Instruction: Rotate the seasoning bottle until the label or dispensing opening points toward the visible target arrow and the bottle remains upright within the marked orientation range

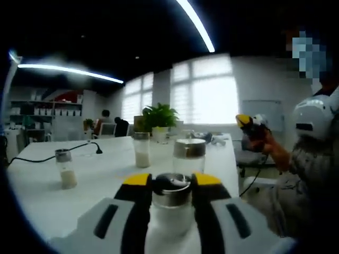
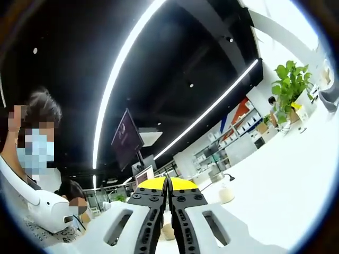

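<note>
left gripper view: the seasoning bottle (image 1: 171, 203) is seen upright on the white table (image 1: 100, 180), clamped between the yellow-tipped jaws of the left gripper (image 1: 171, 182), near the table's close edge. open tabletop is seen ahead, bounded by three further shakers (image 1: 65, 169) (image 1: 141, 150) (image 1: 189, 155) and a potted plant (image 1: 159, 119). the right gripper (image 1: 249, 123) is held raised off the table's right edge in a person's hand (image 1: 265, 141). right gripper view: the jaws are pressed together on nothing, tilted toward the ceiling.
</note>
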Demonstrator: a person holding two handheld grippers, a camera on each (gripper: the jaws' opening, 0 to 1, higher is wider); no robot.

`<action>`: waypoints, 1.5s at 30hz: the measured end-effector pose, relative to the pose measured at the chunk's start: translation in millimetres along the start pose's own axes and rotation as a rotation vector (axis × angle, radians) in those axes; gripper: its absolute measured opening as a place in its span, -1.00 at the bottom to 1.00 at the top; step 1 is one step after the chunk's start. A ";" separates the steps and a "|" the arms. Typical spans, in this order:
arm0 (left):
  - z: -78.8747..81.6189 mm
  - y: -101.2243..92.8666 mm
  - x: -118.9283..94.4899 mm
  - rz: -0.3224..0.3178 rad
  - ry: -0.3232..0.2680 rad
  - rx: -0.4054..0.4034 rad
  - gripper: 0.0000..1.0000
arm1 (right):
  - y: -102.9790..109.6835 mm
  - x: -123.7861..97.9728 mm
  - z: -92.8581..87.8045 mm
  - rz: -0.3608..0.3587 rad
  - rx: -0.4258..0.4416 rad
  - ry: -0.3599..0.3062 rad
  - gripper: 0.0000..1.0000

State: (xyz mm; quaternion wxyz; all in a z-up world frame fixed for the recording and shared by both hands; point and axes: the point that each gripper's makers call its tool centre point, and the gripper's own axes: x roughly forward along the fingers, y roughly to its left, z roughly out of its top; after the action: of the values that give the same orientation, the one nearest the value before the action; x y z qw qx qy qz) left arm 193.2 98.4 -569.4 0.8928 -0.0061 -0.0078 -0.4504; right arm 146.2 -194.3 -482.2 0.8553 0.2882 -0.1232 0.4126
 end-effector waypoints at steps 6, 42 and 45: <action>-0.2 -0.7 -0.2 -0.036 0.003 -0.004 -0.38 | 2.1 0.1 -1.5 0.010 -0.008 0.008 -1.00; 16.3 2.2 -6.9 0.317 -0.020 0.051 -0.10 | -5.6 0.4 0.5 -0.068 -0.095 0.009 -1.00; 13.0 0.3 -4.7 0.317 -0.004 0.071 -0.14 | -6.6 -0.2 1.1 -0.071 -0.091 0.006 -1.00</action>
State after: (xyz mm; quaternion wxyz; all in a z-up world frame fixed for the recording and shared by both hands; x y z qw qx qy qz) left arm 190.6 102.6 -556.5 0.9523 0.0235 -0.0246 -0.3033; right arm 151.3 -198.3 -483.9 0.8819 0.2518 -0.1291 0.3770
